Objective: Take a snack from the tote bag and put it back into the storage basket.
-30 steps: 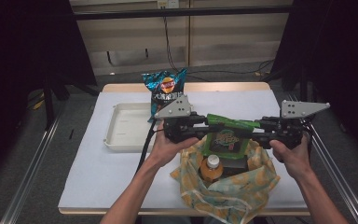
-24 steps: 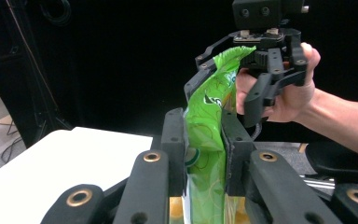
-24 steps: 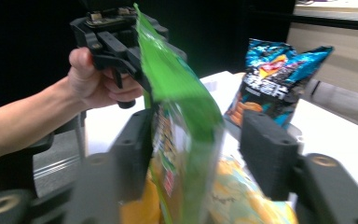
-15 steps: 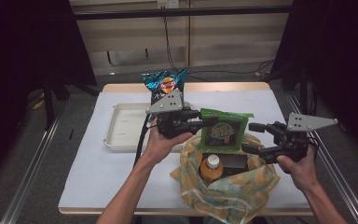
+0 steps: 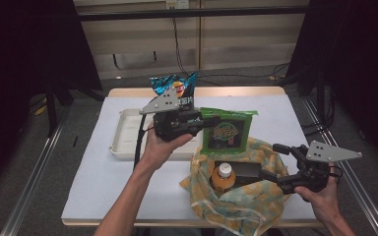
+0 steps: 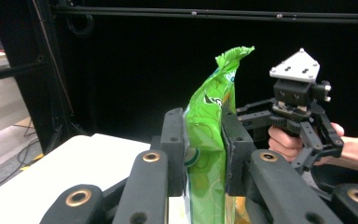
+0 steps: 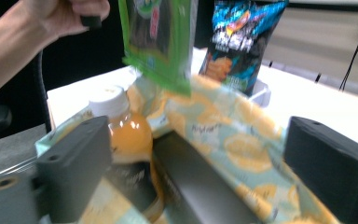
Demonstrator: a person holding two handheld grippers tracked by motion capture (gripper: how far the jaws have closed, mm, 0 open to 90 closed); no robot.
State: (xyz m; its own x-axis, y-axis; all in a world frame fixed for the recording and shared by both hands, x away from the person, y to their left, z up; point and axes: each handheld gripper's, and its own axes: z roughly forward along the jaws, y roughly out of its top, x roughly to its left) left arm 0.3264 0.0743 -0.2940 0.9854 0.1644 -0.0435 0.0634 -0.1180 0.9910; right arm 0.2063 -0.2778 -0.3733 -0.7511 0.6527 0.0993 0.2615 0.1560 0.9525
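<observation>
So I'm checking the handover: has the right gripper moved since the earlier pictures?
Yes. The right gripper has let go of the green packet, fingers just opened, and dropped toward the table's near right edge.

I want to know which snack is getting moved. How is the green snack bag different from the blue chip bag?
The green snack bag hangs in the air, pinched at its edge by the left gripper; the blue chip bag stands untouched at the table's far edge. The green one hangs above the yellow patterned bag; the blue one stands beyond the white tray. The green one looks flat, the blue one puffy. Both are sealed snack packets.
</observation>
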